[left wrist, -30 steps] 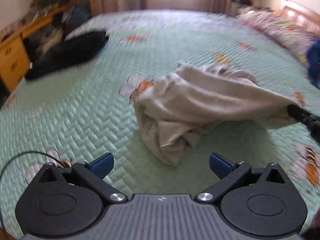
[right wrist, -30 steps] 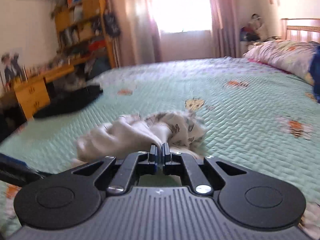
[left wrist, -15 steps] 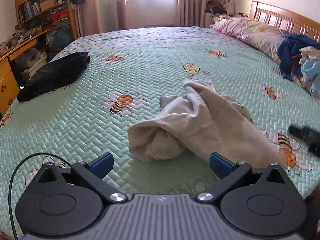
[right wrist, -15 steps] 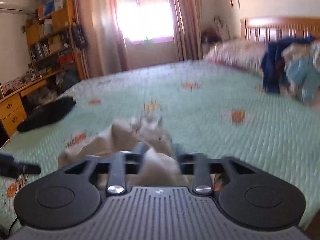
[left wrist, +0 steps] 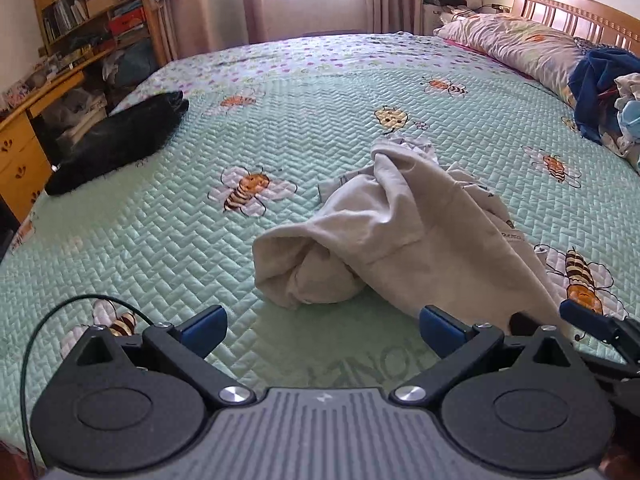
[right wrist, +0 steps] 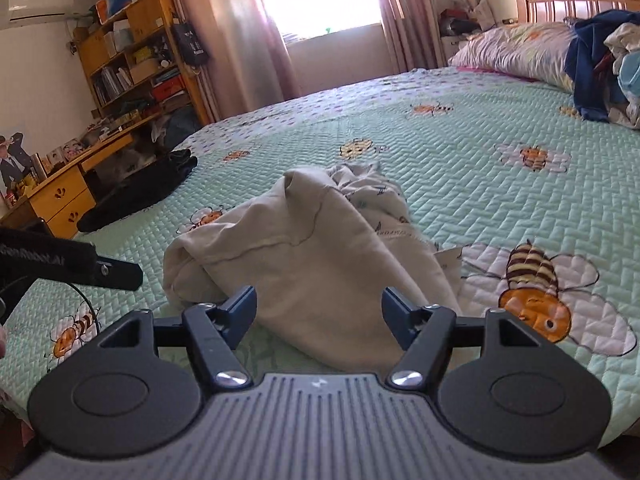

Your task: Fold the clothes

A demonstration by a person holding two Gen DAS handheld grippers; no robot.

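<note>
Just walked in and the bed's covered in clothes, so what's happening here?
A person with a two-finger gripper in each hand is folding clothes on a bed with a green bee-print quilt. Right now neither gripper holds anything: the left gripper and the right gripper are both open, facing a crumpled beige garment lying unfolded in a heap. A black garment lies near the far left edge, and a pile of clothes waits by the pillow.
</note>
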